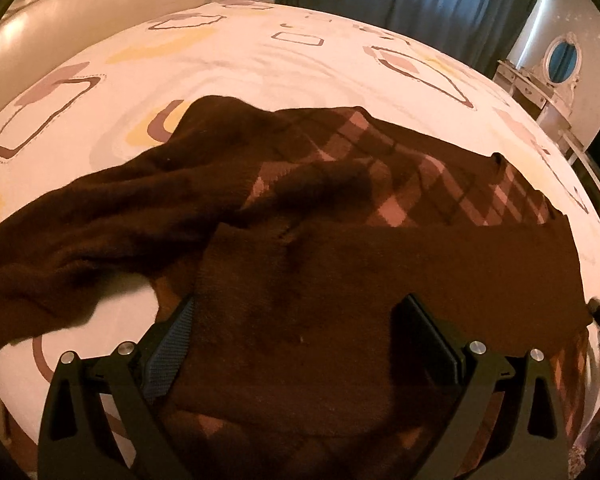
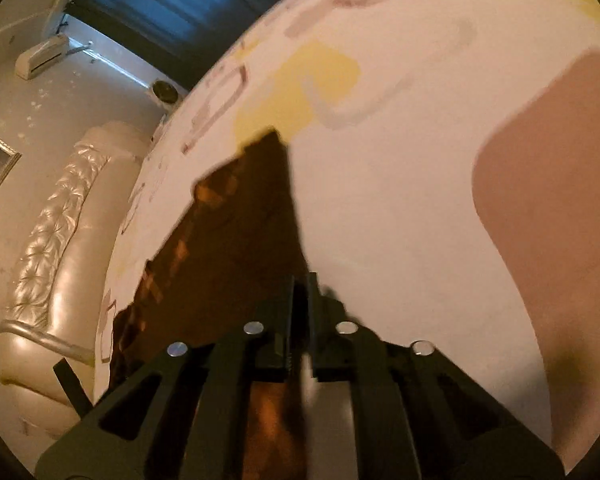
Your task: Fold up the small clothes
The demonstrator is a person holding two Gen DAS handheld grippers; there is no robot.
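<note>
Claws: right point(image 2: 300, 292) clamped on 1 brown sweater point(image 2: 240, 232); left point(image 1: 300, 320) apart over it.

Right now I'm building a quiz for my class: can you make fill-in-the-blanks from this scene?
1. The brown sweater has a ____ pattern in pink.
2. It lies on a patterned ____.
3. The right claw is ____ on the sweater's edge.
4. The left claw stands ____, with fabric between its fingers.

Missing words: checked; bedsheet; shut; open

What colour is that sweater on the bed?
Dark brown sweater with a pinkish diamond check, clearest in the left wrist view.
</note>
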